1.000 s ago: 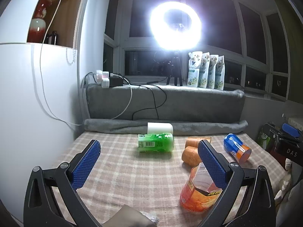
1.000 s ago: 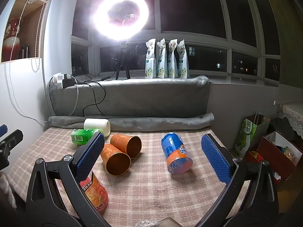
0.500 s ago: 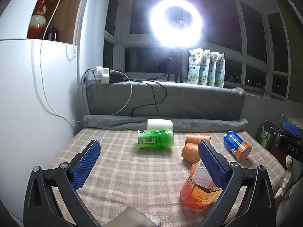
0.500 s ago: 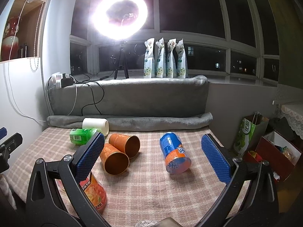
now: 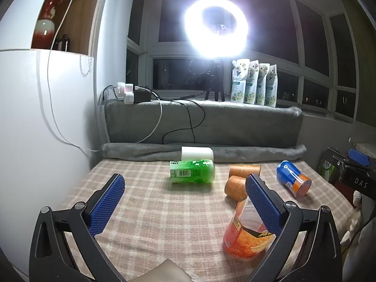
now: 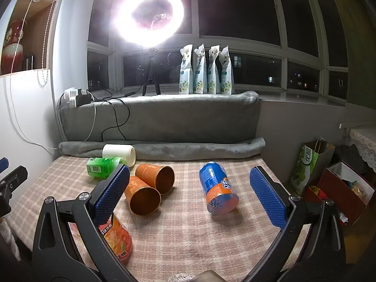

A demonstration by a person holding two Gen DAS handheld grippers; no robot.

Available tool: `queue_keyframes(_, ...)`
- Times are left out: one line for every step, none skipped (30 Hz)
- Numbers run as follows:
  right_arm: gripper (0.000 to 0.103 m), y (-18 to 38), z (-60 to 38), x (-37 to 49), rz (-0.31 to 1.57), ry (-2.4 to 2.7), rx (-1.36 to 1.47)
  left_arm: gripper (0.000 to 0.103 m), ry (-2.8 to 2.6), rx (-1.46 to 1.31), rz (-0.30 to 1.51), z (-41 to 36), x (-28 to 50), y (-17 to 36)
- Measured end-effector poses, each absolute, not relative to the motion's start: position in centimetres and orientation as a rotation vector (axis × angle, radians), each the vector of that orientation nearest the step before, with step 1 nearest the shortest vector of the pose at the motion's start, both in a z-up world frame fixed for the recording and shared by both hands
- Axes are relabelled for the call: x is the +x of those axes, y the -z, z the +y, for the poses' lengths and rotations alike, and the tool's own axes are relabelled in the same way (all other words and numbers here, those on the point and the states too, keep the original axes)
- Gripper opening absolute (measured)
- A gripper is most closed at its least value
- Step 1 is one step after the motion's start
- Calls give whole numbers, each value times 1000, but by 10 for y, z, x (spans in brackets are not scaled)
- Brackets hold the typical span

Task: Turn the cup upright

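Two low views from my tools, both facing the window.

My left camera looks from the table's [image 5: 150, 213] left side, my right from further right; both share the ring light [image 5: 216, 27] [image 6: 149, 15], orange cups [image 5: 236, 186] [image 6: 143, 196] and blue can [image 5: 293, 179] [image 6: 217, 191] close ahead.

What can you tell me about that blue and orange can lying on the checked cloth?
The blue and orange can lies on its side on the plaid cloth, alone, touching nothing else. It looks like a metal drink can with a printed label, blue on the far half, orange on the near half. It lies right of the two tipped orange cups, in line with the open right tool.
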State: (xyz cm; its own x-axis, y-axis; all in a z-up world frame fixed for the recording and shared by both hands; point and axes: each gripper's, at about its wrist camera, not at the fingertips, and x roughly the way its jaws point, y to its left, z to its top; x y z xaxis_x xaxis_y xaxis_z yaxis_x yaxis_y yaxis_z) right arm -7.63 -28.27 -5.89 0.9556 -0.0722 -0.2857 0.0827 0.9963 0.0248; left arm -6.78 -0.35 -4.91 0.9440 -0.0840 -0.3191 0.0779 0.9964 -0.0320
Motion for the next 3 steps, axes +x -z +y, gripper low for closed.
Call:
queue_keyframes(103,59,-283,-76,290,79,35,102,85,-18,322,-4,-68,49)
queue_keyframes(103,60,-282,-75,290,79,35,102,88,-16,320,-5,-69,49)
queue_keyframes(103,60,-282,-75,291,79,36,102,89,-14,320,-5,-69,49)
